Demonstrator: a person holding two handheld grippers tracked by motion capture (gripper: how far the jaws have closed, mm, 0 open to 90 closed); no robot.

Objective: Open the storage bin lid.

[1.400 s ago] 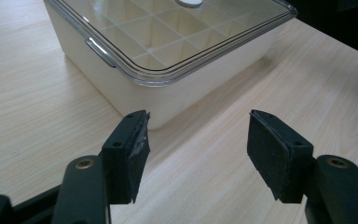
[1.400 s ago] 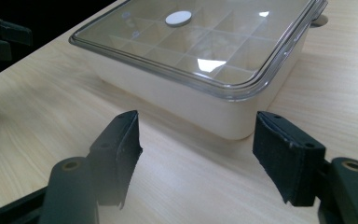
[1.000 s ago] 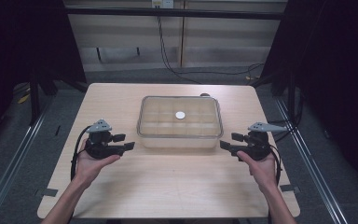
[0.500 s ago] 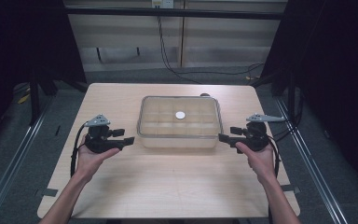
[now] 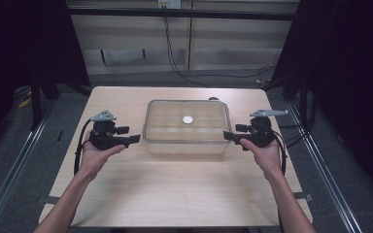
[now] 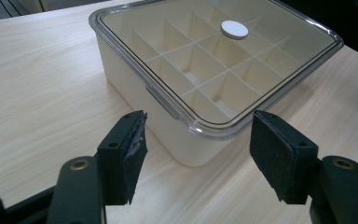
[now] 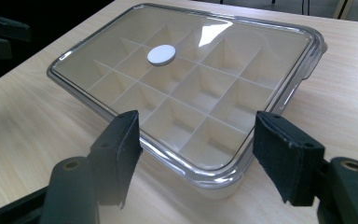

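Now I hold the left hand-held gripper (image 5: 132, 139) at centre left of the high view, jaws wide, just beside the clear-lidded divider box (image 5: 187, 127) mid-frame on the table (image 5: 175, 189). Right hand-held gripper (image 5: 229, 135) sits centre right, jaws wide too, at the box's other end. A white disc (image 5: 188, 119) lies on the lid.

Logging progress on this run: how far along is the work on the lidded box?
Done: both claws are at the box, left claw and right claw at its opposite ends. In hand: each is open, aimed at a near corner of the divided box. Left: nothing is gripped; the clear lid sits on, its white disc untouched.
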